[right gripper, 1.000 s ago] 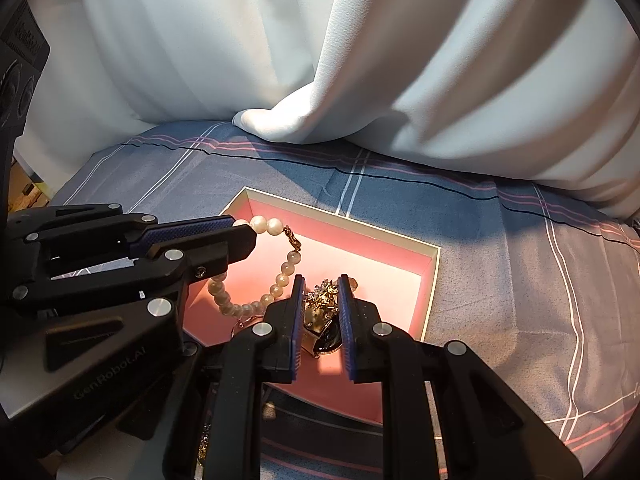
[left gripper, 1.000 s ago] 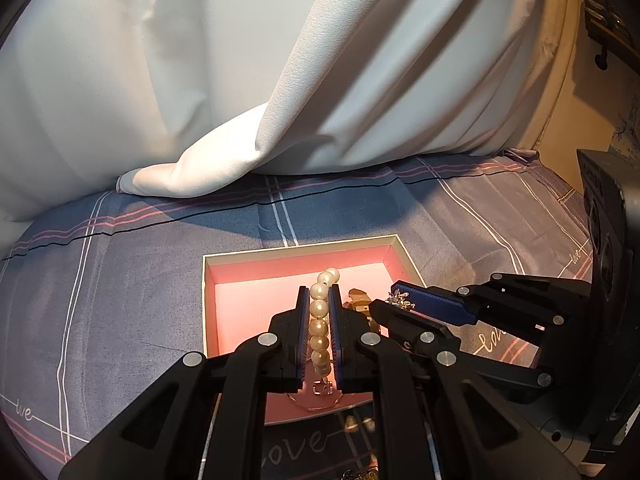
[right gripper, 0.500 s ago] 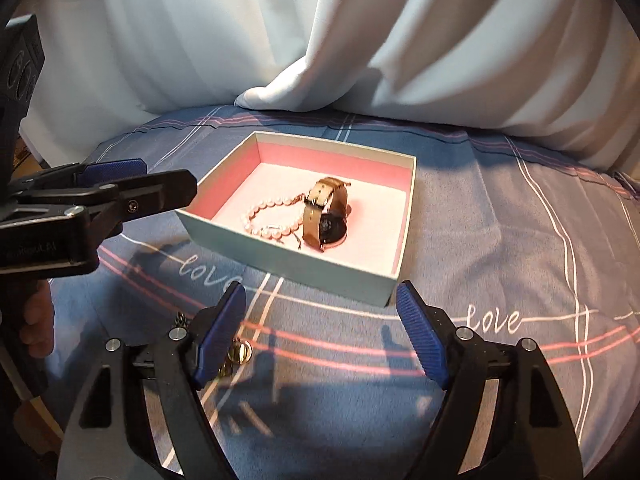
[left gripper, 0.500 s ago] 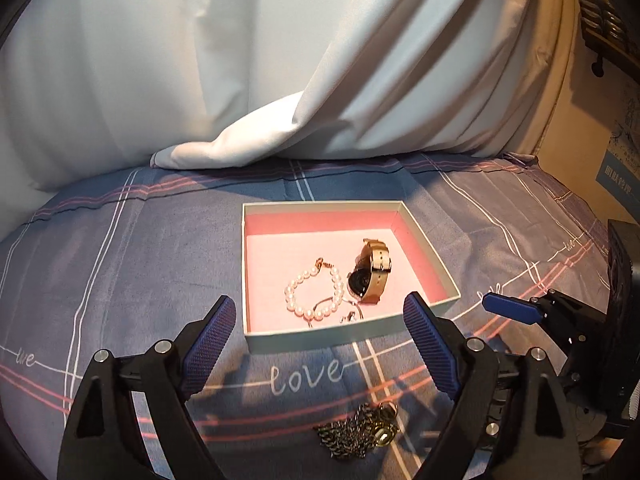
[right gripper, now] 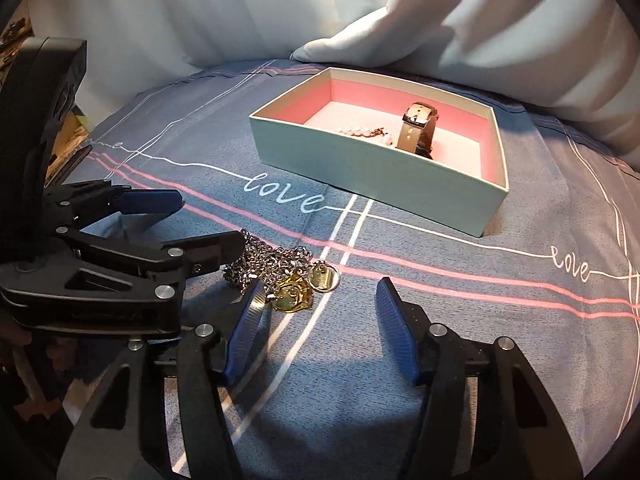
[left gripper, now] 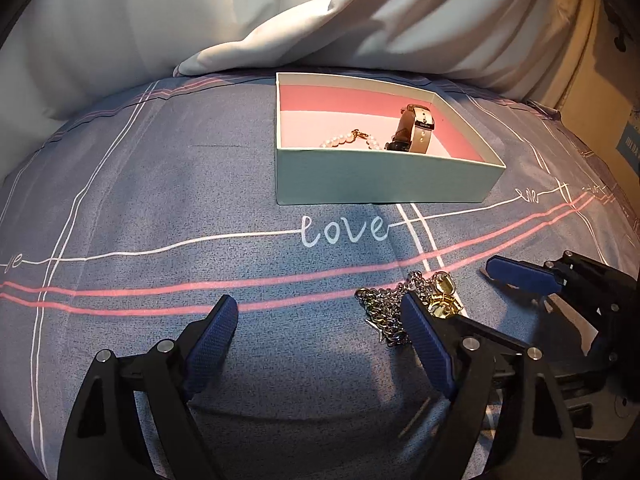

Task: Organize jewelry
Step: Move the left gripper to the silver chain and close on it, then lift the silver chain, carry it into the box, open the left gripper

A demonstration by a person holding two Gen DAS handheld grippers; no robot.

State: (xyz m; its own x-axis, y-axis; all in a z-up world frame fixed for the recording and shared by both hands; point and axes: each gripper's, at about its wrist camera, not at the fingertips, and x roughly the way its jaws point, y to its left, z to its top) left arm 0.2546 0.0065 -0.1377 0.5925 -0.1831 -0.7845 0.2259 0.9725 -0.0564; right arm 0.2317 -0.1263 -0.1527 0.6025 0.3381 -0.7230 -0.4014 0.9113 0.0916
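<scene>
A pale green box with a pink lining point(left gripper: 380, 178) point(right gripper: 372, 168) sits on the bed cover. Inside lie a pearl bracelet point(left gripper: 352, 140) point(right gripper: 360, 131) and a watch point(left gripper: 416, 130) point(right gripper: 418, 130). A chain necklace with gold pendants point(left gripper: 404, 304) point(right gripper: 280, 272) lies on the cover in front of the box. My left gripper point(left gripper: 320, 314) is open and empty, its right finger beside the chain. My right gripper point(right gripper: 320, 296) is open and empty, its left finger next to the pendants. Each gripper shows in the other's view: the right point(left gripper: 560, 280), the left point(right gripper: 140, 232).
White curtain fabric point(left gripper: 320, 20) point(right gripper: 440, 20) hangs down behind the box and rests on the cover. The blue-grey cover point(left gripper: 160, 200) with pink and white lines and "love" lettering spreads all around. A wall and a shelf edge point(left gripper: 616, 40) stand at the far right.
Both grippers let go of the pearl bracelet and the watch in the box, opened wide, and drew back and down to the chain necklace in front of the box.
</scene>
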